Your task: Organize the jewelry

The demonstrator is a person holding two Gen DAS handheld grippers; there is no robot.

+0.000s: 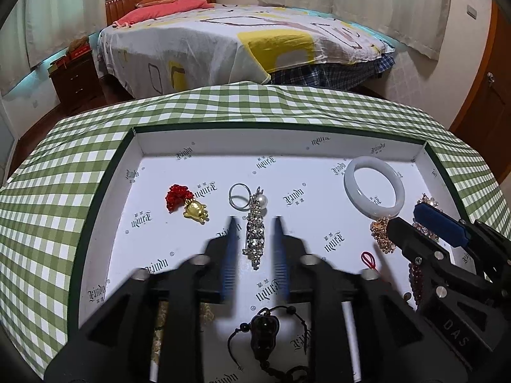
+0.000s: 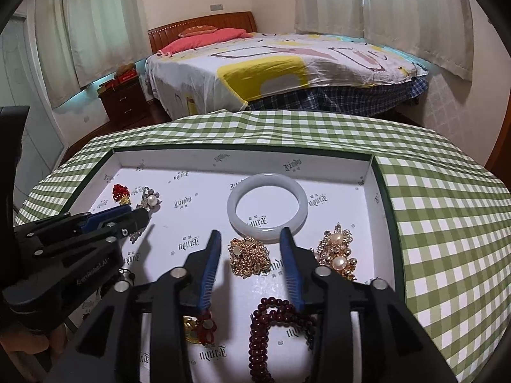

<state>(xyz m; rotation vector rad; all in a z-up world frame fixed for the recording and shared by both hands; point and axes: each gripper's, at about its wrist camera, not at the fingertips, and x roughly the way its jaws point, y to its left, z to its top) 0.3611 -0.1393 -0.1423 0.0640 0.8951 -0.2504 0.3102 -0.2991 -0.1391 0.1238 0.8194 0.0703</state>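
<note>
We see one tray (image 1: 123, 159) with one white bangle (image 1: 373, 191) at upper right. Our left claw (image 1: 255, 220) sits wide around one sparkly pin (image 1: 255, 236). Our right claw (image 2: 250, 233) sits wide around one gold chain (image 2: 249, 255); both hold nothing.

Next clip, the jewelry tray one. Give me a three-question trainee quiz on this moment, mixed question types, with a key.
1. True or false: the left gripper is shut on the rhinestone pendant.
2. Which piece lies between the right gripper's open fingers? A) gold chain cluster B) white bangle C) dark red bead bracelet
3. Fill in: the tray sits on a green and white ____ tablecloth.

Key: 1 false, it is open; 2 A; 3 checked.
</note>
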